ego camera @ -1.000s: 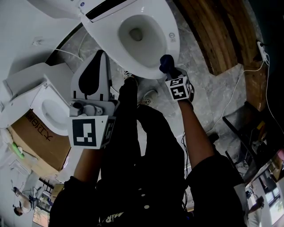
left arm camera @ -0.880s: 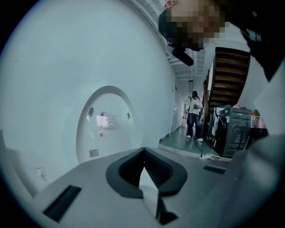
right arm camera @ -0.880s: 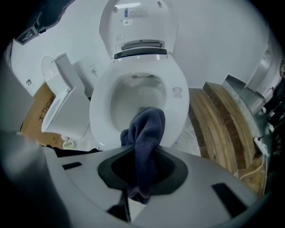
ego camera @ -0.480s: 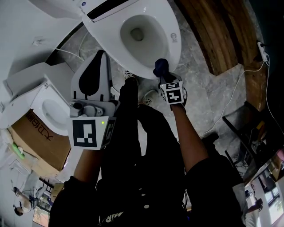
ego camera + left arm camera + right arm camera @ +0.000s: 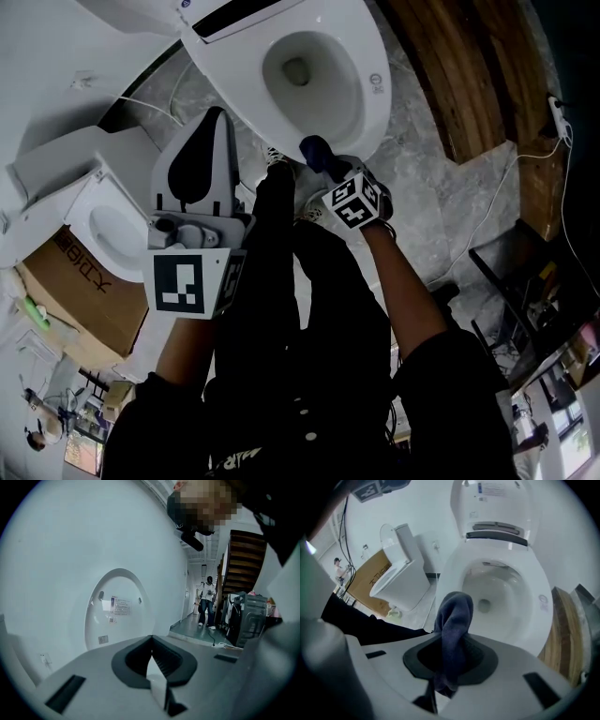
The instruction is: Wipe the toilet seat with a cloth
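We stand over the white toilet [image 5: 309,89], lid raised, its seat [image 5: 373,94] ringing the bowl. Our left gripper [image 5: 214,117] hangs off to the side, jaws pressed together on nothing. Our right gripper [image 5: 450,667] clamps the dark blue cloth [image 5: 454,616], whose bunched end sits at the seat's front rim.

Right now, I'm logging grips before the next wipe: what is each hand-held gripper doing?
Left hand-held gripper: closed, nothing between its jaws.
Right hand-held gripper: closed on the dark blue cloth.
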Motion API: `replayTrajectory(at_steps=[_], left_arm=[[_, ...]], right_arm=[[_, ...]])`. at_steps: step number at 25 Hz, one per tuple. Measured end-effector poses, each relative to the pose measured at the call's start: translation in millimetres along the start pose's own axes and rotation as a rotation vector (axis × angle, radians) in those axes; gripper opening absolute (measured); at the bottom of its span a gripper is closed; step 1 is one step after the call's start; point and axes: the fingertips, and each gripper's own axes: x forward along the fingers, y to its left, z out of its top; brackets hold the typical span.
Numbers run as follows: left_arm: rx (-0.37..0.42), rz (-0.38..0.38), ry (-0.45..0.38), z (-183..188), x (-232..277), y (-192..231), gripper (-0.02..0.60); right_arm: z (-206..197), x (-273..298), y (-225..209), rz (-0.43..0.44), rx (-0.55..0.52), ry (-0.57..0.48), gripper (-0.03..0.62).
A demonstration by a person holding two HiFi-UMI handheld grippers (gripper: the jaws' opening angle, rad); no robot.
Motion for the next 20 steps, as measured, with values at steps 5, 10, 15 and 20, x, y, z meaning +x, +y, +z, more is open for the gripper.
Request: replayTrajectory(at_steps=[5, 10, 15, 20], left_arm=[[0.0, 0.012, 0.007, 1, 1, 6, 0.011], [-0.019, 0.028, 0.014, 0, 1, 14, 0.011], [-0.032, 0.043, 0.016, 2, 1, 18, 0.011], [-0.038, 0.057, 0.019, 3, 3, 22, 0.011]], right_arm=[[9, 9, 12, 0.062, -0.214, 0.047, 0.072], [15, 15, 18, 0.094, -0.401, 0.072, 0.074], [23, 19, 24, 0.145, -0.58, 0.095, 0.075], [31, 24, 28, 0.226, -0.751, 0.114, 0.077]])
